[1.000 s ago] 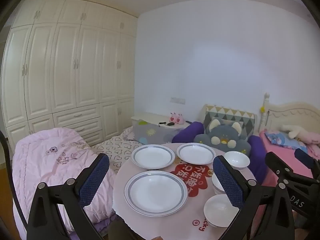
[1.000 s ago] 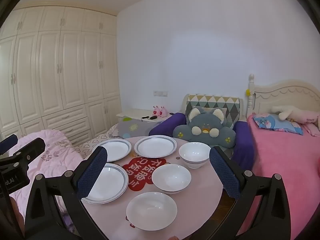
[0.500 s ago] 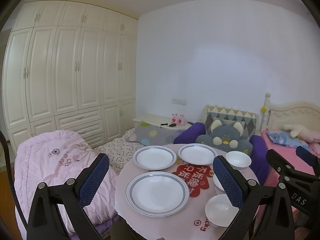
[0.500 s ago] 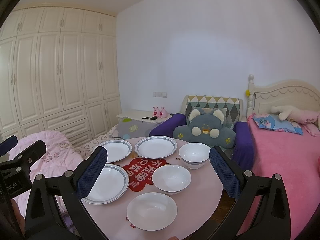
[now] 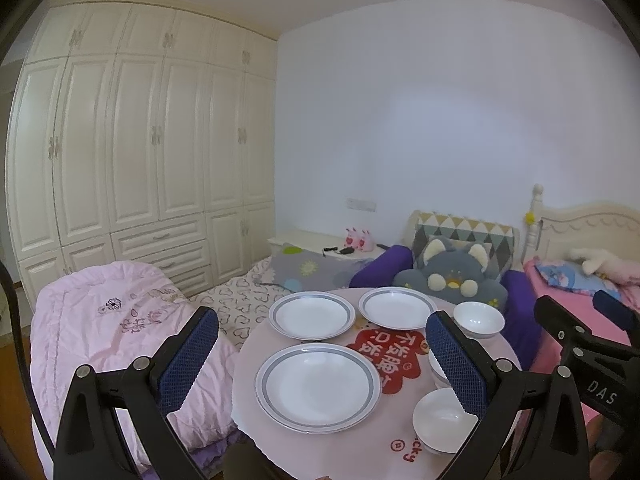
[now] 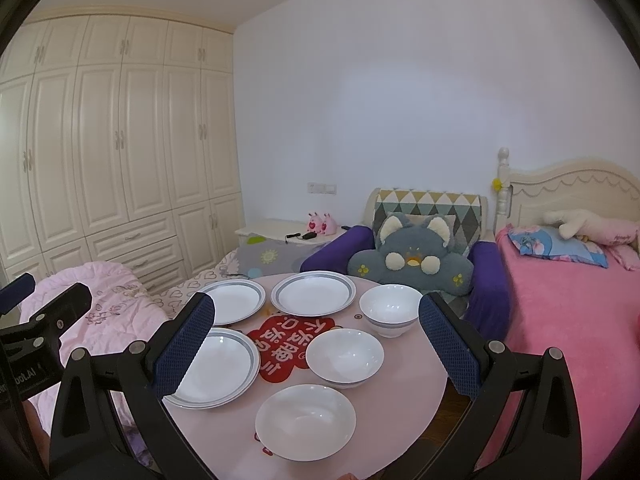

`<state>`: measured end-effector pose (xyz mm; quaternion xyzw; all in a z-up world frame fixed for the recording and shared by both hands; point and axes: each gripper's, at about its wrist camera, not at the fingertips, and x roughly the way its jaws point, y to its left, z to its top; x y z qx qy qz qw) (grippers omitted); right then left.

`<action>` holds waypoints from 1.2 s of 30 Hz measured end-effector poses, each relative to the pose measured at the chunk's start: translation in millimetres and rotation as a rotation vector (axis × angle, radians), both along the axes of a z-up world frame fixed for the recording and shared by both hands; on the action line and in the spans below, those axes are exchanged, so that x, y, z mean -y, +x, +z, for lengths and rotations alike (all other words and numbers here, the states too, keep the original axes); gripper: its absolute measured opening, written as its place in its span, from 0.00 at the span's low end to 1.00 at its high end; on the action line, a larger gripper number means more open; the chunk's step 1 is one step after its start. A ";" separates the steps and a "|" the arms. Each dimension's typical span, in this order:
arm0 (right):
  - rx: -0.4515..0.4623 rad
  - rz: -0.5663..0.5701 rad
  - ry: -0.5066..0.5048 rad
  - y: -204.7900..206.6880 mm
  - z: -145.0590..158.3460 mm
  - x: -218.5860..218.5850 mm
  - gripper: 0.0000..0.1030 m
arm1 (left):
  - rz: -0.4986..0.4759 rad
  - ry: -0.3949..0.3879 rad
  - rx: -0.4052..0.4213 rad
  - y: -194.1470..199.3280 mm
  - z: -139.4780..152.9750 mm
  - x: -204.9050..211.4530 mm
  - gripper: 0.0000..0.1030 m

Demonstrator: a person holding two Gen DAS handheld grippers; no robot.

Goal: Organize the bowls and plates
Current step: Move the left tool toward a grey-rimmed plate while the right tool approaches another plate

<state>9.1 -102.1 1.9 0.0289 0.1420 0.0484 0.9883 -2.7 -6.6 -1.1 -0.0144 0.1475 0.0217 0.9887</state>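
Bedroom setting, with a round pink table (image 6: 404, 392) carrying three blue-rimmed plates (image 6: 218, 366) on its left half and three white bowls (image 6: 344, 354) down its right. Both tools hover above the near edge, left gripper (image 5: 320, 364) and right gripper (image 6: 316, 346) spread wide and empty, touching no dish.

- Left gripper (image 5: 320, 354), blue-padded jaws wide apart, above round pink table (image 5: 340, 446).
- Three grey-rimmed white plates (image 5: 317, 387) laid singly.
- White bowls (image 5: 478, 319) at table's right edge.
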 end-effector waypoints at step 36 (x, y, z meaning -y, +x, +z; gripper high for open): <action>-0.416 0.412 -0.017 165.4 -67.2 -69.1 1.00 | 0.058 -0.185 -0.360 158.3 -46.0 -106.7 0.99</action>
